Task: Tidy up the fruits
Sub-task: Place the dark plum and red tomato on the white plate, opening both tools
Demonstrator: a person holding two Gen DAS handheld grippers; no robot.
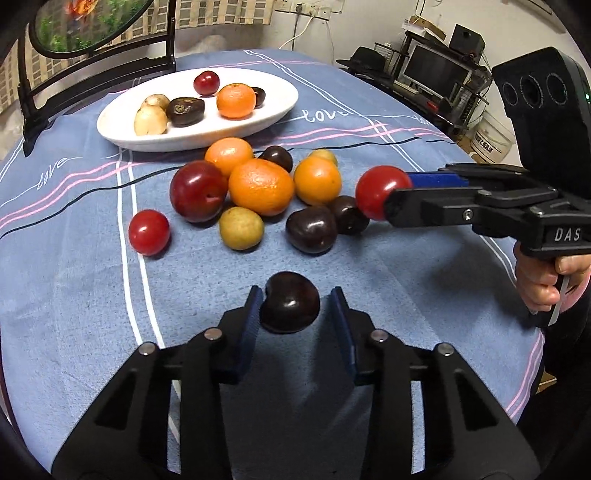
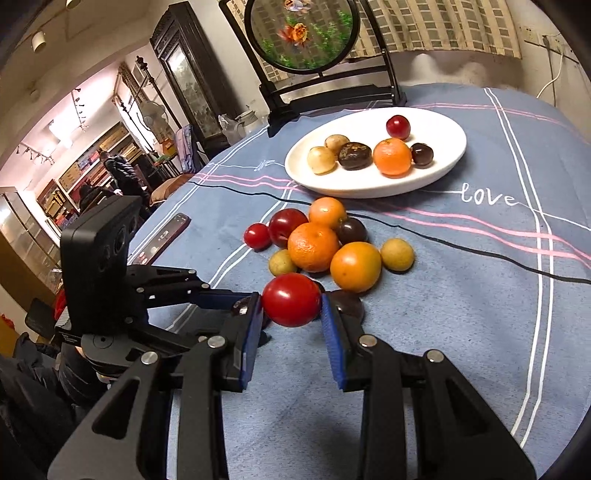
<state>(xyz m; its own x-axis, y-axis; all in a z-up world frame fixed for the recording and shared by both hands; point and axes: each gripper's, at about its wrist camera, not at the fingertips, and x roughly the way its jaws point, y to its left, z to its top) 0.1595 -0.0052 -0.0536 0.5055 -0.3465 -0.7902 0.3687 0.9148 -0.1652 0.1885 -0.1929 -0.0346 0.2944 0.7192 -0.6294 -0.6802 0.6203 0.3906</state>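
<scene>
My left gripper (image 1: 294,308) is open around a dark plum (image 1: 290,302) on the blue tablecloth; the left pad touches it, the right pad stands apart. My right gripper (image 2: 291,304) is shut on a red tomato (image 2: 291,299), also seen in the left wrist view (image 1: 380,192), held just above the cloth. A pile of oranges (image 1: 260,186), plums, a small tomato (image 1: 149,232) and yellow-green fruits lies mid-table. A white oval plate (image 1: 118,123) behind it holds an orange (image 1: 236,100), dark fruits, a red fruit and pale ones.
A round painted screen on a black stand (image 2: 301,33) stands behind the plate. A phone (image 2: 164,236) lies at the table's left edge. The table edge curves away on the right in the left wrist view; shelves with a monitor (image 1: 436,70) stand beyond.
</scene>
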